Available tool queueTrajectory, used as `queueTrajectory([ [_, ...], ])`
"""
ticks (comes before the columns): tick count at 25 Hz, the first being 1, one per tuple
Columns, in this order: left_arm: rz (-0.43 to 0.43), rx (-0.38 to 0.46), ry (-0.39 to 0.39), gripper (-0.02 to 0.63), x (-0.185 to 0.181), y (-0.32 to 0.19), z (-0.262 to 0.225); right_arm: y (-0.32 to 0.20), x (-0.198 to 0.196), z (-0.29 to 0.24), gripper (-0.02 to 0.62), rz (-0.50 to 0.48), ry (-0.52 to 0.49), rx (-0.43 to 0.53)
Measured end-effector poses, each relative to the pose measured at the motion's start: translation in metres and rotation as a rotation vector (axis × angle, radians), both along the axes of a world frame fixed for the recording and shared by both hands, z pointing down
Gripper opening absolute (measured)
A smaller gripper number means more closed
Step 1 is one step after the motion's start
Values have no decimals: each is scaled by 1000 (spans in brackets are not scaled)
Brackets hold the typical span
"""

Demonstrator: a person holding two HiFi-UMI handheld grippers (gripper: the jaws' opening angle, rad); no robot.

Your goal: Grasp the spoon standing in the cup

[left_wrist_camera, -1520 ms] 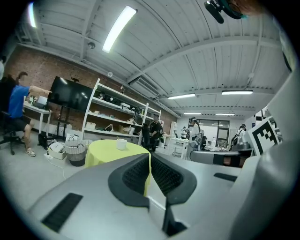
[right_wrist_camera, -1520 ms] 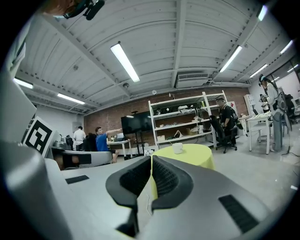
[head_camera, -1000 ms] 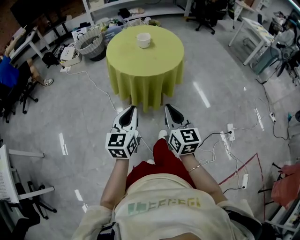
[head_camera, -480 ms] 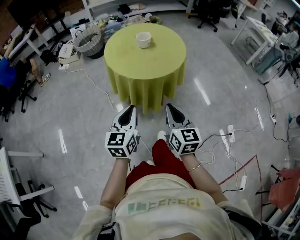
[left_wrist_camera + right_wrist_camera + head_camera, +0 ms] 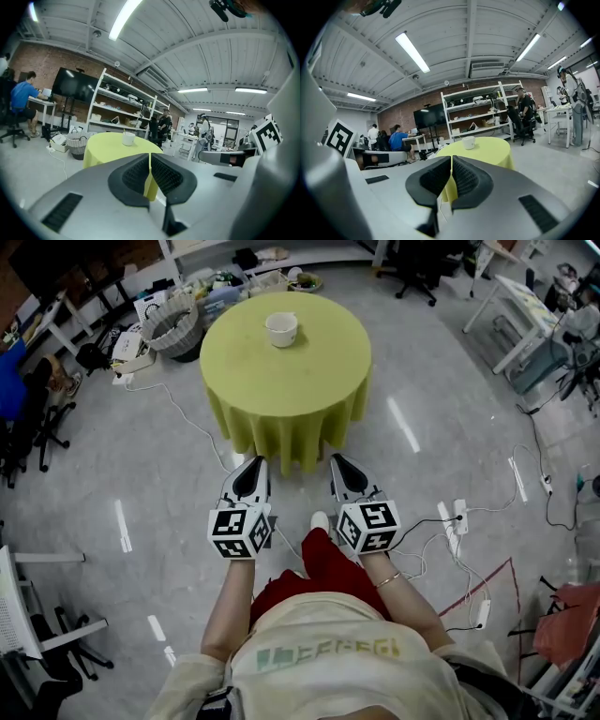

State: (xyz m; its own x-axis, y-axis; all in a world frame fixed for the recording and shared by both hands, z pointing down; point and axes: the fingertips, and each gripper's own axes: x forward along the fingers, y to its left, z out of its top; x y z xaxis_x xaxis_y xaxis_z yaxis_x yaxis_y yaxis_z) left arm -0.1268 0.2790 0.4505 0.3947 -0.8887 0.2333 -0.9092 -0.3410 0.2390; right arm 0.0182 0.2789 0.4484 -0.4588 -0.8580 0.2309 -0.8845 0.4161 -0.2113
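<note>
I hold my two claws out in front of me, side by side, low in the middle of the head view, both pointing up the frame. My left claw point(image 5: 253, 466) is pinched shut with nothing in it, and so is my right claw point(image 5: 337, 461). Past them stands one round table point(image 5: 281, 390) with a yellow-green cloth, well apart from both claws. One white cup point(image 5: 281, 329) sits near the table's far edge, and one thin spoon point(image 5: 124, 131) pokes up from it.
</note>
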Motion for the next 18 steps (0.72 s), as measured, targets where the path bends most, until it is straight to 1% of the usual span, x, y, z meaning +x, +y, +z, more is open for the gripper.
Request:
queueTrajectory([
  [10, -34, -13, -2, 32, 11, -68, 5, -73, 13, 2, 38, -33, 10, -2],
  [18, -62, -21, -5, 32, 29, -126, 3, -131, 35, 1, 38, -53, 9, -13],
])
